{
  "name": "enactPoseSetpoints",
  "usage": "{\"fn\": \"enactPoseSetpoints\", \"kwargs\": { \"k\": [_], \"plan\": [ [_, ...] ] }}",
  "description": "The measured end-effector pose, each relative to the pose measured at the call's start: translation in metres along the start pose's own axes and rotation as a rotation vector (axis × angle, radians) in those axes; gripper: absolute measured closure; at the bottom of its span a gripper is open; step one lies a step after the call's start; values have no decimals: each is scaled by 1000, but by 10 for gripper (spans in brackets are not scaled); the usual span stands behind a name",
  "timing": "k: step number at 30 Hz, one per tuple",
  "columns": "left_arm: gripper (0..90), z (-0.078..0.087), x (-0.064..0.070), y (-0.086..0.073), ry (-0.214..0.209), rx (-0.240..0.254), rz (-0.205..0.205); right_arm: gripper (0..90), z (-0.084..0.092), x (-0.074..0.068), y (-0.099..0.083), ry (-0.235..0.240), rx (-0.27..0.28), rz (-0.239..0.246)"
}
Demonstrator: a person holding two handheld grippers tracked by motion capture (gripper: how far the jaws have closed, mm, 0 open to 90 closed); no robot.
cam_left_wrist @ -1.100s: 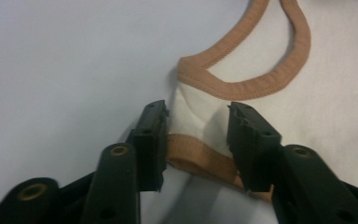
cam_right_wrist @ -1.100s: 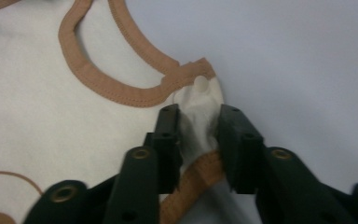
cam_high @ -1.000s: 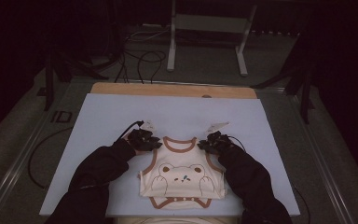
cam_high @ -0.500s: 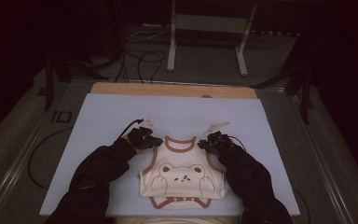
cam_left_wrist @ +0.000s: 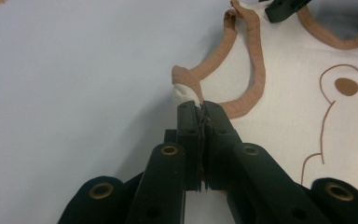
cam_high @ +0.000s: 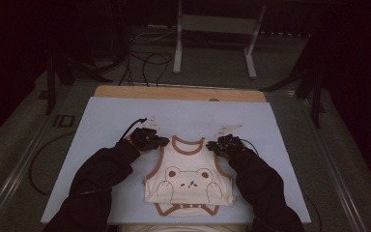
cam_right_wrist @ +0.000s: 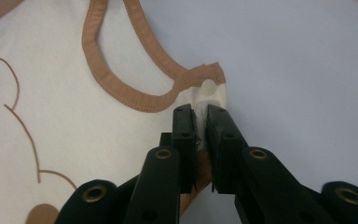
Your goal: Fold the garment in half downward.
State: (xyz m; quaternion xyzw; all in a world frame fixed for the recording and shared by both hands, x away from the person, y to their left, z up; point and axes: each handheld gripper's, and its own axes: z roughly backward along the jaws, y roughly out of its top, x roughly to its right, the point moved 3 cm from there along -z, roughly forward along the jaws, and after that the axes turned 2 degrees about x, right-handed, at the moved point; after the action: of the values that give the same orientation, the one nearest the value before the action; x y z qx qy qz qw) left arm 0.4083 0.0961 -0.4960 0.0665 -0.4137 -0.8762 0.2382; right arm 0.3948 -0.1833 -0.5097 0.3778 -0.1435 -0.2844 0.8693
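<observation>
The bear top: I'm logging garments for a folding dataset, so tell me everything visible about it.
The bear top is a small sleeveless cream garment with brown trim at neck, armholes and hem, and a bear face printed on it. It lies flat on the pale blue mat. The left gripper and right gripper each pinch a shoulder strap.

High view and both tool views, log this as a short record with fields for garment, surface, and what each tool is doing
garment: cream sleeveless top with brown trim and a bear print, lying flat, neck away from the person
surface: pale blue mat over a wooden table
left tool: shut on the top's shoulder strap
right tool: shut on the other shoulder strap
</observation>
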Motion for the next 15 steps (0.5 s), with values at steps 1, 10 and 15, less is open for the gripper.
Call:
{"fn": "enactPoseSetpoints", "kwargs": {
  "k": [1,10,15],
  "plan": [
    [875,3,0,4,0,12,-2,825,5,0,3,-8,21,-3],
    [876,14,1,17,5,36,-16,825,17,2,15,-22,47,8],
    [876,24,-2,25,22,57,-24,825,26,7,27,-34,64,24]
  ]
}}
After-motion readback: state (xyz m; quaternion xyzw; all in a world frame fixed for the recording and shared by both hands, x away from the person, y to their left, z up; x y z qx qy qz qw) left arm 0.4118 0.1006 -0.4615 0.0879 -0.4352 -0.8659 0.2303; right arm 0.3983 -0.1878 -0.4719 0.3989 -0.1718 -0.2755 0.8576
